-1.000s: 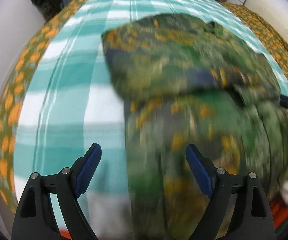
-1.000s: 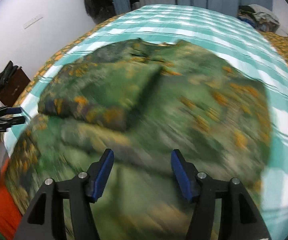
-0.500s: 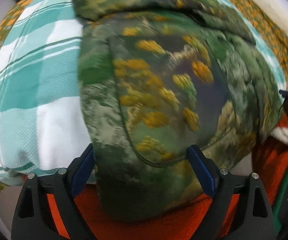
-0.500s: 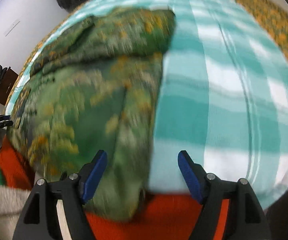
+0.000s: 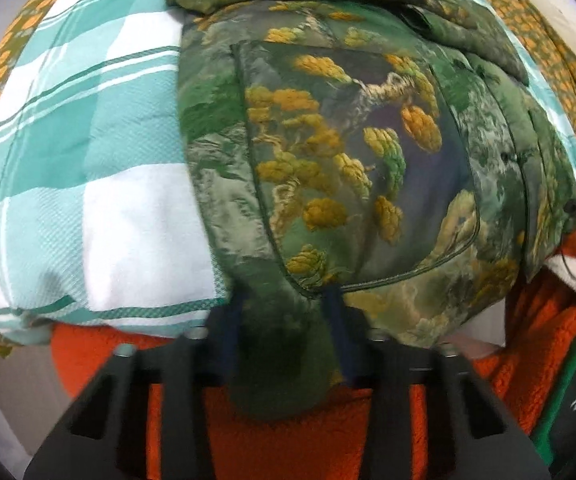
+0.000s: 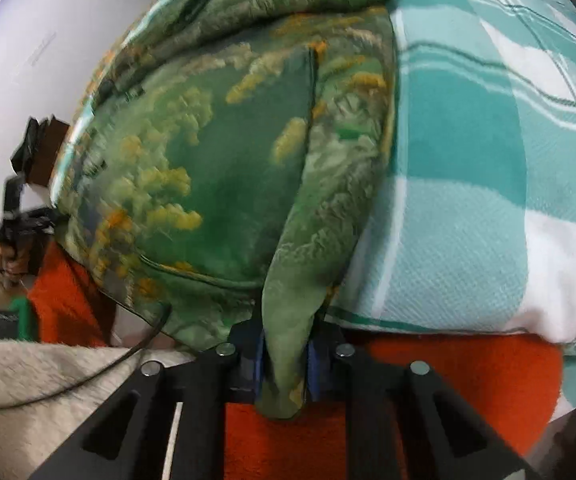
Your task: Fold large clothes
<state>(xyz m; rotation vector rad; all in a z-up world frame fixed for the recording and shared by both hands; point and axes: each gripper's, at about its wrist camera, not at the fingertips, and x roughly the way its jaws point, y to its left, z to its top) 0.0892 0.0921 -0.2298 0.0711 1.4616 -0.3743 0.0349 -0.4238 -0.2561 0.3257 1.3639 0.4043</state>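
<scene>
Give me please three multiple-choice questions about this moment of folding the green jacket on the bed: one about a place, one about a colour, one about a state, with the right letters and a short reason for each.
1. Where on the green jacket does the left gripper hold?
A. the near bottom hem, at the bed's edge
B. the collar
C. nowhere on it

2. What colours has the bed cover beside the jacket?
A. red and black
B. teal and white checks
C. plain grey

3. What is the state of the right gripper?
A. wide open above the jacket
B. lying on the floor
C. shut on a fold of the jacket

Answers:
1 A, the hem cloth is bunched between its blue pads at the near edge.
2 B, wide teal and white squares with thin stripes show in both views.
3 C, a hanging fold of cloth is pinched between its blue pads.
</scene>
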